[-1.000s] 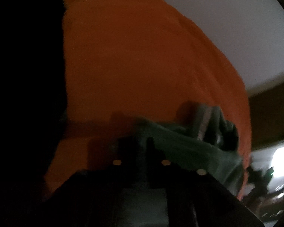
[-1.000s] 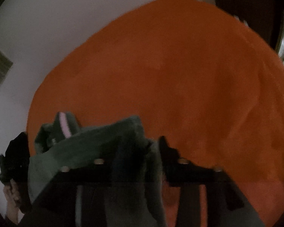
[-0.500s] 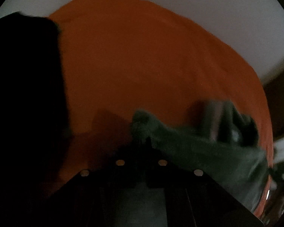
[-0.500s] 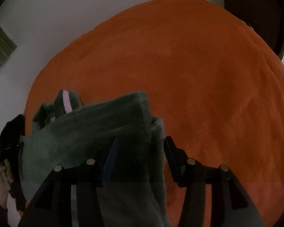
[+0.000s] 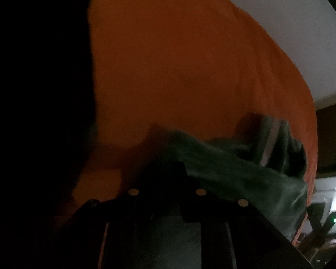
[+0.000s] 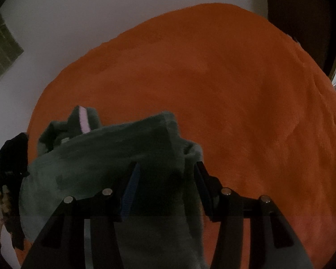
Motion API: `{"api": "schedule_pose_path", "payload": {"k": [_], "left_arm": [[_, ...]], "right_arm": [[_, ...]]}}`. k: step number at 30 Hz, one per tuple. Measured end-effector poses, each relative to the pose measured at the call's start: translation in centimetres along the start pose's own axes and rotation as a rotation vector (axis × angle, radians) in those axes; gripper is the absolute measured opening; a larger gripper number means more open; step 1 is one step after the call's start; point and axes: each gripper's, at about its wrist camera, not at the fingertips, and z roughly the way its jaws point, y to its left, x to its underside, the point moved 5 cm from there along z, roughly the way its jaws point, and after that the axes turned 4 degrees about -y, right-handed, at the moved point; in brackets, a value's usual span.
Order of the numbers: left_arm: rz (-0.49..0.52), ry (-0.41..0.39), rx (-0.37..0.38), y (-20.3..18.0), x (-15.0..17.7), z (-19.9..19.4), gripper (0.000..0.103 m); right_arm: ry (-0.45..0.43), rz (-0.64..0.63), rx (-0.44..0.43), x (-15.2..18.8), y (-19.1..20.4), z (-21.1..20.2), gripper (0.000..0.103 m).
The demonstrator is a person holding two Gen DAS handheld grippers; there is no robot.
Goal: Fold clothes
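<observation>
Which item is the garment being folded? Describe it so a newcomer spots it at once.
Start from the big orange blanket that covers the surface. Near its left edge in the right wrist view lies a crumpled grey-green fleece garment, the only clothing on the orange. Its mark is a folded band with a pale pink stripe, and part of it runs between the right gripper fingers.
</observation>
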Motion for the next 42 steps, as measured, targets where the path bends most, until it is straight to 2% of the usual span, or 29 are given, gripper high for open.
{"api": "schedule_pose_path", "payload": {"k": [2,3,6,7,8,10,13,15,18,20,21,23,26,28,29,31,33,35,38,39,41,42], "left_arm": [[-0.072,-0.069,-0.053,1.4,0.4,-2.6,0.020],[-0.093,-0.088,-0.051,1.5,1.0,-3.5,0.021],[-0.012,-0.077,0.020,0.6,5.1,-5.4,0.021],[0.028,-0.069,0.017,-0.1,6.0,-5.3,0.021],[0.072,-0.065,0.009,-1.3,6.8,-5.0,0.021],[0.157,-0.078,-0.016,-3.6,7.5,-4.0,0.021],[0.271,-0.086,-0.067,-4.6,9.8,-3.1,0.021],[0.271,-0.065,-0.064,-4.2,11.3,-3.2,0.021],[0.248,-0.050,-0.046,-4.3,12.3,-3.4,0.021],[0.221,-0.047,-0.026,-4.8,12.4,-3.0,0.021],[0.207,-0.045,-0.019,-6.5,12.4,-1.3,0.021],[0.171,-0.047,-0.003,-7.4,12.9,-1.1,0.021],[0.181,-0.042,0.046,-9.2,14.8,-2.2,0.021],[0.204,-0.039,0.077,-10.6,16.5,-3.1,0.021],[0.226,-0.039,0.086,-11.6,17.7,-3.8,0.021],[0.280,-0.038,0.118,-13.6,20.5,-5.1,0.021],[0.324,-0.035,0.113,-15.6,23.0,-4.8,0.021],[0.342,-0.020,0.141,-17.1,26.0,-4.4,0.021],[0.359,0.026,0.160,-19.2,30.0,-3.7,0.021],[0.373,0.035,0.146,-19.3,31.0,-3.6,0.021],[0.431,0.062,0.048,-19.3,32.6,-1.8,0.021],[0.444,0.068,0.024,-19.0,33.1,-1.1,0.021]], "right_arm": [[0.008,-0.045,0.029,0.0,0.5,0.1,0.049],[0.016,-0.067,0.059,-0.1,0.6,0.5,0.049],[0.061,-0.064,0.088,-0.6,-0.2,2.5,0.049],[0.093,-0.036,0.080,-0.6,-0.6,3.3,0.035],[0.110,-0.008,0.067,-0.6,-1.0,3.7,0.007],[0.083,0.047,0.023,-0.8,-1.4,3.2,0.008],[0.005,0.036,0.001,-1.1,-1.3,1.6,0.007],[-0.036,0.017,-0.010,-1.3,-1.2,0.6,0.007],[0.064,-0.051,0.058,-1.0,-1.5,2.4,0.010],[0.046,-0.043,0.082,-1.8,-1.7,2.4,0.024],[0.021,-0.030,0.093,-2.4,-1.6,2.1,0.025],[-0.032,0.007,0.068,-3.7,-1.3,1.6,0.034],[-0.041,0.049,-0.017,-4.0,0.3,1.5,0.034],[-0.020,0.083,-0.070,-2.6,2.2,0.7,0.030],[-0.010,0.089,-0.104,-1.1,3.5,-0.2,0.024],[0.006,0.078,-0.184,2.5,6.9,-2.6,0.021],[0.016,0.030,-0.230,6.0,10.1,-4.5,0.021],[0.031,-0.033,-0.268,9.6,13.4,-6.1,0.021],[0.052,-0.152,-0.277,13.6,17.1,-6.7,0.019],[0.067,-0.181,-0.276,14.7,17.9,-6.5,0.018],[0.124,-0.194,-0.254,16.6,18.5,-5.0,0.012],[0.146,-0.202,-0.235,17.4,18.4,-4.0,0.012]]}}
